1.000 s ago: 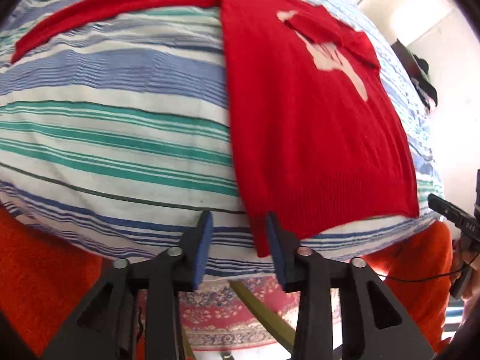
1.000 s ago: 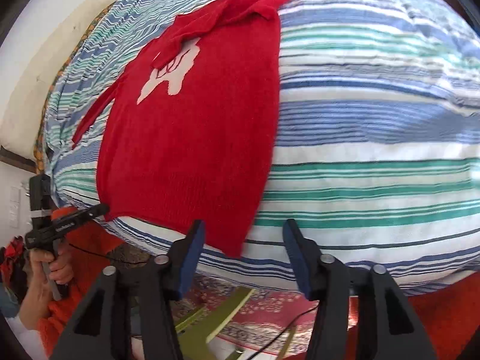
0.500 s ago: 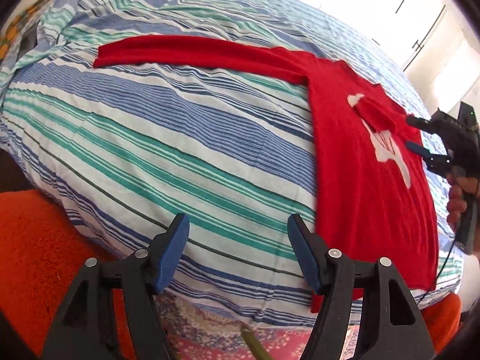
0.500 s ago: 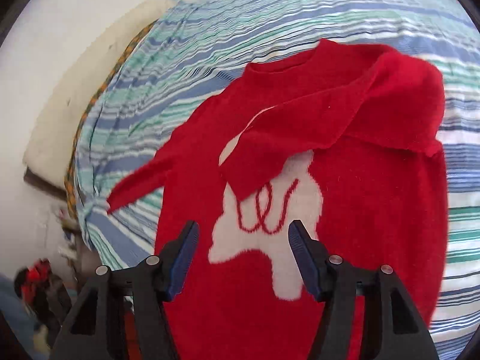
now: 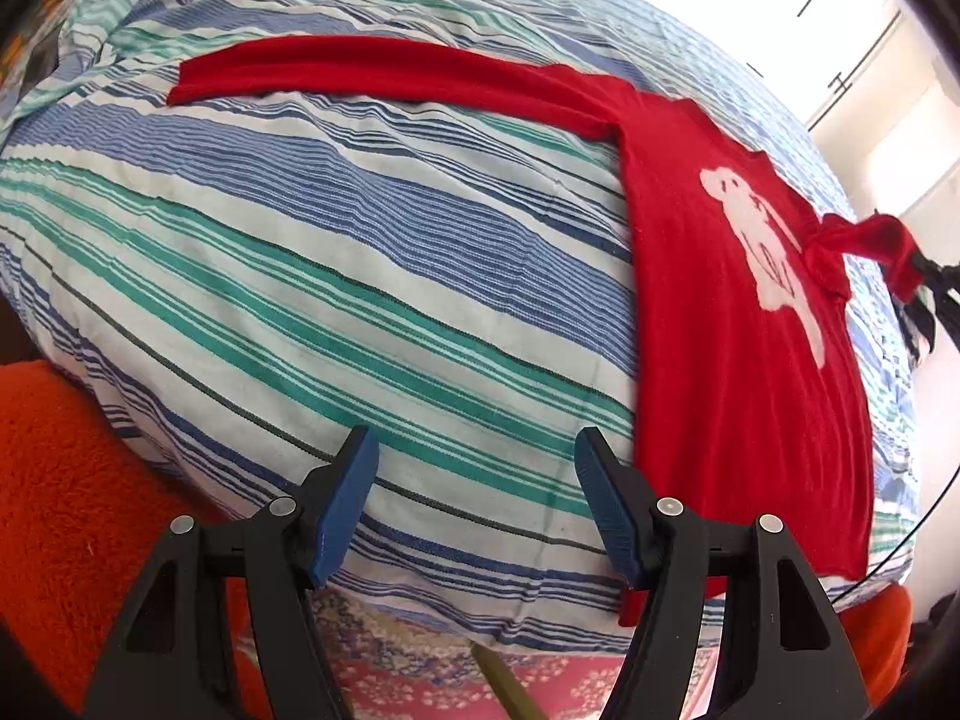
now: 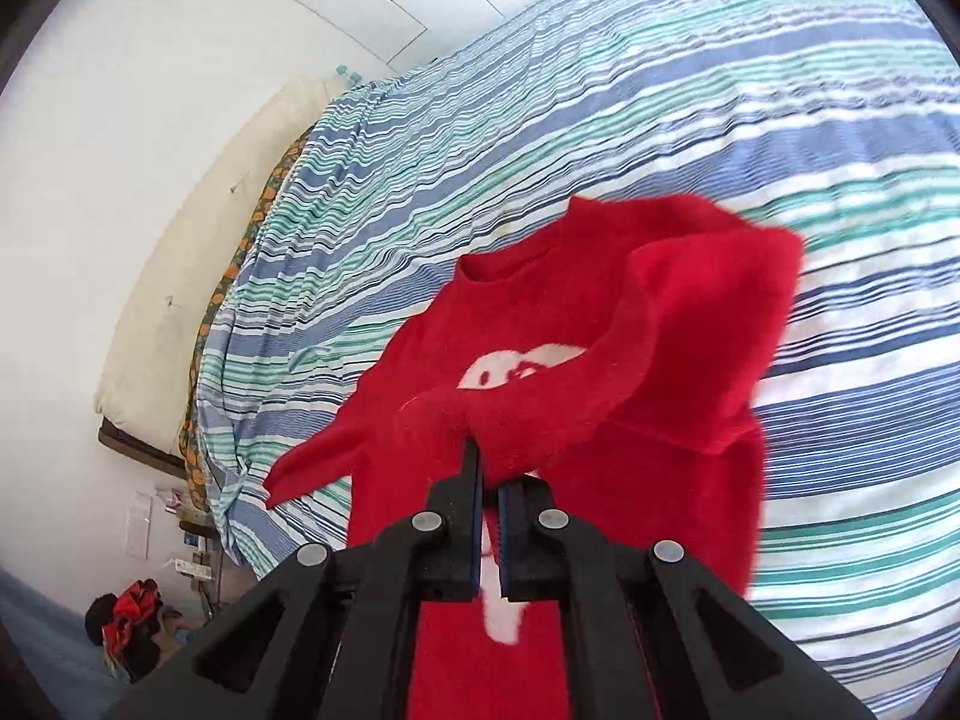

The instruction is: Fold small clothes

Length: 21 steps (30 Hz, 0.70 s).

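Note:
A small red sweater [image 5: 732, 324] with a white animal figure lies face up on the striped bed. One sleeve [image 5: 384, 75] stretches flat toward the far left. My left gripper [image 5: 474, 498] is open and empty, low at the bed's near edge, left of the sweater's hem. My right gripper [image 6: 489, 480] is shut on the end of the other sleeve [image 6: 678, 348] and holds it lifted above the sweater's chest. It also shows at the right edge of the left wrist view [image 5: 918, 276], with the bunched sleeve [image 5: 858, 240] in it.
The striped blue, green and white bed cover [image 5: 300, 252] fills both views. An orange rug [image 5: 66, 480] and a patterned carpet [image 5: 432, 672] lie below the bed's edge. A cream pillow [image 6: 198, 240] sits at the bed's far end by the white wall.
My right gripper has closed on the folded-over sleeve's end and lifted it off the sweater's chest. My left gripper stays open and has shifted slightly nearer the bed.

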Tool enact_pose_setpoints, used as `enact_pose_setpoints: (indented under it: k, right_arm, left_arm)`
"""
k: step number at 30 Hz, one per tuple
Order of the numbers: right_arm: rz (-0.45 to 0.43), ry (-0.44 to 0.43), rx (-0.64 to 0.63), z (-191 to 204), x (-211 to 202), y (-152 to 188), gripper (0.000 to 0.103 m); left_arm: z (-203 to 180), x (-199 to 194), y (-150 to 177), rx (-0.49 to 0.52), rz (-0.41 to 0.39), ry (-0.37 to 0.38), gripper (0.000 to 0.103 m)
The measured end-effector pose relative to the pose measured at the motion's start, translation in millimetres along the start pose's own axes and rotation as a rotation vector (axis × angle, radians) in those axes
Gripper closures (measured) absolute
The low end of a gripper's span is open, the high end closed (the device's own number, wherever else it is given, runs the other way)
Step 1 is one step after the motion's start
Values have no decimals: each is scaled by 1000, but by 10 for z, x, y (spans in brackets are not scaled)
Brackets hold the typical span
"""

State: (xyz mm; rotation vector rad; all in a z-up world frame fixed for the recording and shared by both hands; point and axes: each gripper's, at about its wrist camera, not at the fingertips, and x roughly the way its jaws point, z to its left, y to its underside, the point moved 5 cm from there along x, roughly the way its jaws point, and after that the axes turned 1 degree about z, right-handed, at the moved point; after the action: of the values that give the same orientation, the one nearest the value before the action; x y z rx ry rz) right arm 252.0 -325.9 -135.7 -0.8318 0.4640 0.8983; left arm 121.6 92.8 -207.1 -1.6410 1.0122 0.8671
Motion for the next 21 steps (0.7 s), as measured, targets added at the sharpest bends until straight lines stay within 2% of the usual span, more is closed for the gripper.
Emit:
enact_pose_setpoints:
  k: [2,5,7,9,12,13,15,19,21]
  right_arm:
    - [38,96,-60,-299,-554,-112,99]
    - [88,384,-178,-876,-1168,-304,99]
    - [96,588,-186,-1364,-1405,-428,99]
    - [88,698,-117,-1892,-1527,-487,95]
    - [56,808,28,-2457,-1552,-380,78]
    - [32,789,76,-2562,-1564,-306,78]
    - [-34,677,181,-2706,-1620,-112,78]
    - [-179,351,448,-2823,-1611,419,78]
    - [-220,237,549,-2918,-1524,602,78]
  left_arm:
    - [-68,14,20,31,1,-14,34]
    - [-188,34,51,87,-4,-45,34]
    - [-264,56,74,122,-3,-70,34]
    - [-316,69,92,149,-3,-93,34]
    - [-326,53,117,150,-1,-112,34]
    - [-314,41,120,143,-2,-114,34]
    - [-286,25,131,130,-5,-117,34]
    - [-251,73,128,118,11,-132,34]
    - [-257,97,131,124,16,-146,34]
